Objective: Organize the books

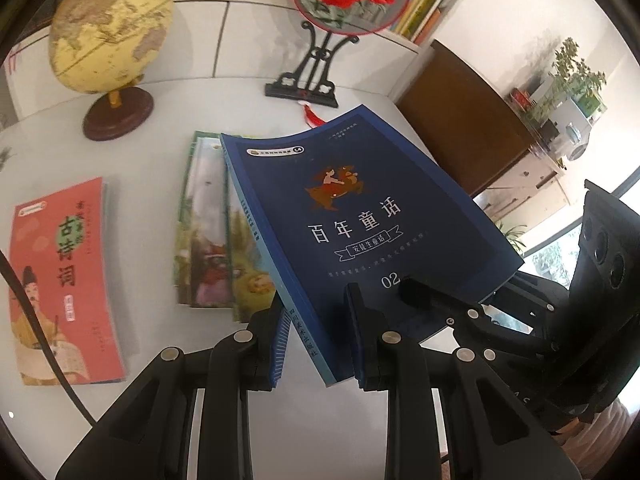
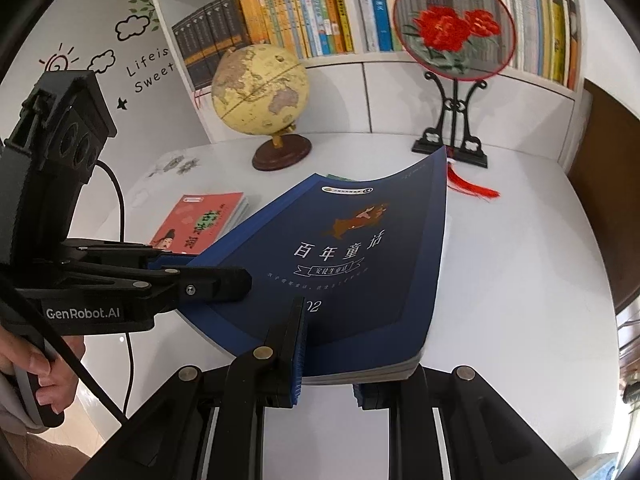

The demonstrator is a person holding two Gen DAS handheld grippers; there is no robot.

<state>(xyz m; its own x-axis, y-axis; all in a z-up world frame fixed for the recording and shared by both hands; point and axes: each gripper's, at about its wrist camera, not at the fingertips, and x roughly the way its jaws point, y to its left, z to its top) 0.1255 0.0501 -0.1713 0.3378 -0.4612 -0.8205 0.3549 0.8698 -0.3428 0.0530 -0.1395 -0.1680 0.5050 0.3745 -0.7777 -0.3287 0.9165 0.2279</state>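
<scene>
A dark blue paperback (image 1: 352, 208) with white Chinese title hangs tilted above the white table (image 1: 248, 112), held by both grippers. My left gripper (image 1: 318, 340) is shut on its lower spine corner, one pad on the cover and one beneath. In the right wrist view my right gripper (image 2: 336, 372) is shut on the near edge of the same blue paperback (image 2: 360, 264), while the left gripper (image 2: 208, 270) clamps its left side. A salmon-red book (image 1: 64, 280) lies flat at the left. A few green-edged picture books (image 1: 212, 232) lie under the raised paperback.
A yellow globe (image 2: 260, 88) on a wooden base and a round embroidered fan on a black stand (image 2: 452, 24) occupy the table's back. Behind them is a full bookshelf (image 2: 320, 12). A brown cabinet (image 1: 460, 128) stands right. A hand (image 2: 48, 372) grips the left handle.
</scene>
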